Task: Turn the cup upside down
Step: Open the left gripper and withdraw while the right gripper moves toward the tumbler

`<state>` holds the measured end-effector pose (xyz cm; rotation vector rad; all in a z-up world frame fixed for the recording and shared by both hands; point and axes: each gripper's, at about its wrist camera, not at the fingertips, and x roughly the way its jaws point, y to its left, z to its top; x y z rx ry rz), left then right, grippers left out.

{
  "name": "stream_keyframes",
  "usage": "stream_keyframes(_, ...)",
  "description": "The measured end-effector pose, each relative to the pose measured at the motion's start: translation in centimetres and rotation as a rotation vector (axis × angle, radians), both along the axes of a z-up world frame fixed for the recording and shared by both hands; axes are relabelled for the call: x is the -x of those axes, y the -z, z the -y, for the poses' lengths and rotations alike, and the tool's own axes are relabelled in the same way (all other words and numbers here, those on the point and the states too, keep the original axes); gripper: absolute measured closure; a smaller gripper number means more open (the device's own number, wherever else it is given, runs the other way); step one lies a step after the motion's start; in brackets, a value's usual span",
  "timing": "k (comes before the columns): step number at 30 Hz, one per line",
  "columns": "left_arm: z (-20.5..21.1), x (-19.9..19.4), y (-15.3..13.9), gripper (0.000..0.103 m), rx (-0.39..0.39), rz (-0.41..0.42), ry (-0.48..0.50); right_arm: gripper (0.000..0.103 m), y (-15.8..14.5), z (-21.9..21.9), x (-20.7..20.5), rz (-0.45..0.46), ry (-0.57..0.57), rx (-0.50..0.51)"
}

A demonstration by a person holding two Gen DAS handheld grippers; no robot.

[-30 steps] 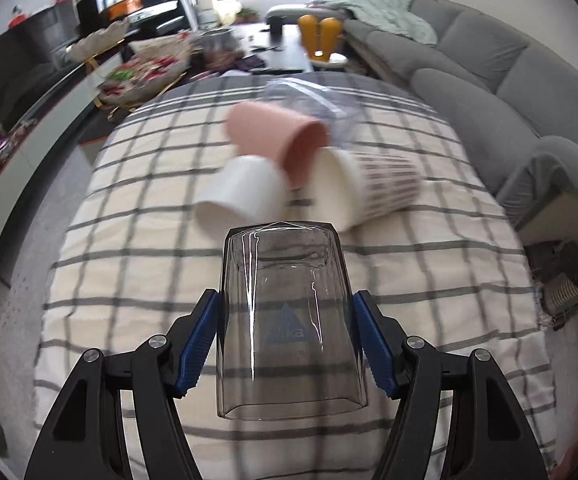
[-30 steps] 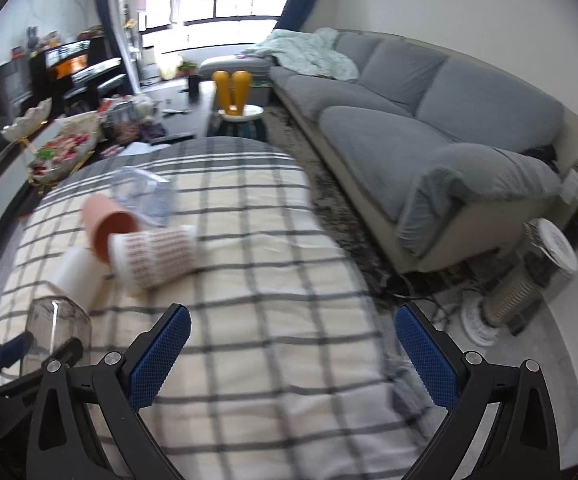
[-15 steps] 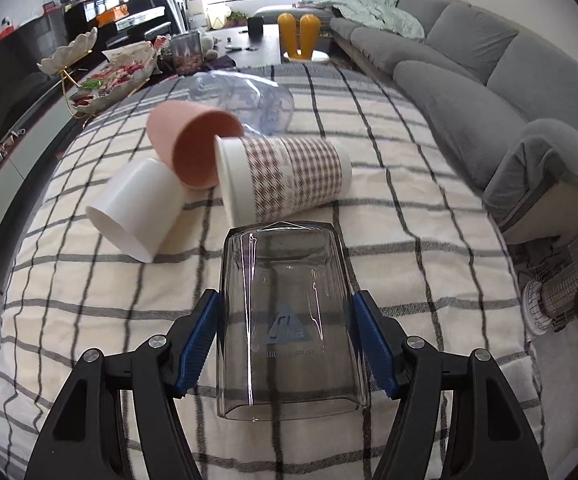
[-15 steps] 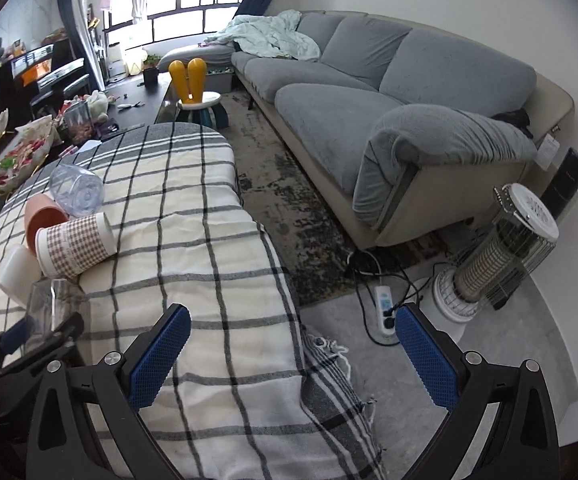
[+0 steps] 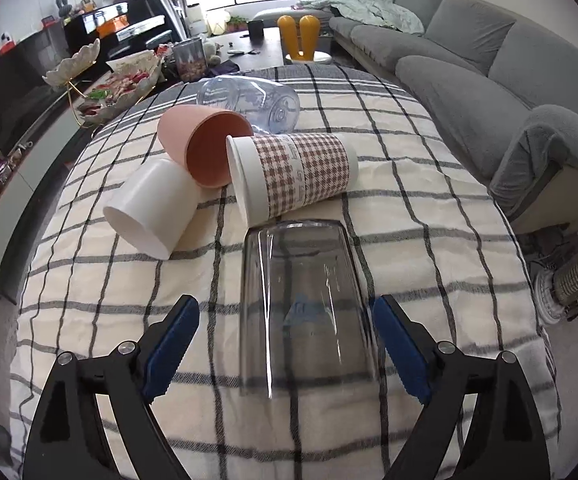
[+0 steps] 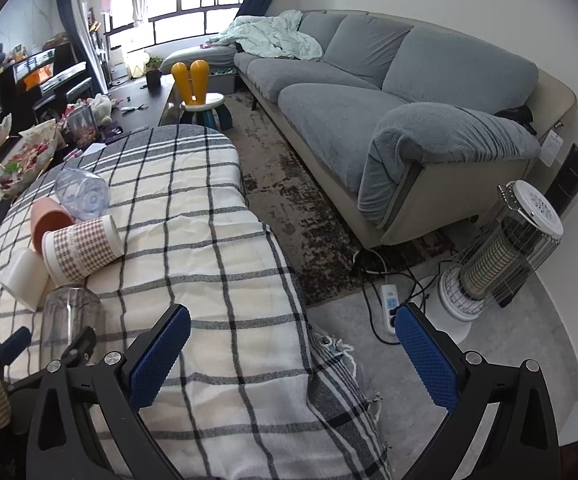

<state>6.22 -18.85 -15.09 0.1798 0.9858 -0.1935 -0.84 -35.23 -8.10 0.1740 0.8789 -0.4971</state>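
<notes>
A clear glass cup [image 5: 305,312] stands upside down on the checked tablecloth [image 5: 429,216], between the blue pads of my left gripper [image 5: 285,340]. The left jaws are open, with a clear gap on the left side of the cup. The cup also shows in the right wrist view [image 6: 71,320], at the lower left. My right gripper [image 6: 289,352] is open and empty, over the table's right edge and the floor.
Behind the glass lie several cups on their sides: a white one [image 5: 149,210], a pink one [image 5: 205,144], a houndstooth paper cup [image 5: 293,176] and a clear plastic one [image 5: 249,100]. A grey sofa [image 6: 389,92] and a heater [image 6: 501,256] stand to the right.
My left gripper has opened and let go of the glass cup, which now stands upside down on the cloth. The right gripper has stayed open and shifted slightly.
</notes>
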Motion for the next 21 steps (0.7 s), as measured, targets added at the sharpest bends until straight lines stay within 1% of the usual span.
stream_keyframes(3,-1.1,0.6,-1.1,0.013,0.001,-0.031,0.013,0.0,-1.1,-0.8,0.1,0.005,-0.013,-0.012)
stream_keyframes(6,-2.8,1.4,-2.9,0.012,-0.009,-0.026,0.017,0.0,-2.4,-2.2,-0.7,-0.006,-0.055,-0.062)
stream_keyframes(8,-4.5,1.8,-4.1,0.008,-0.016,-0.022,0.0,0.0,-3.0,-3.3,-1.7,-0.028,-0.095,-0.101)
stream_keyframes(10,-6.5,1.7,-5.4,0.006,-0.011,-0.021,-0.042,0.001,-3.1,-4.6,-3.1,-0.062,-0.135,-0.141)
stream_keyframes(13,-9.8,1.3,-7.1,0.005,-0.001,-0.006,-0.119,0.001,-2.8,-6.7,-6.0,-0.15,-0.218,-0.224)
stream_keyframes(17,-13.5,0.5,-8.6,0.0,-0.011,0.023,-0.215,0.001,-2.0,-10.2,-10.0,-0.284,-0.317,-0.262)
stream_keyframes(21,-16.1,-0.9,-9.1,0.0,0.004,0.032,-0.272,0.001,0.0,-13.2,-13.7,-0.464,-0.385,-0.282)
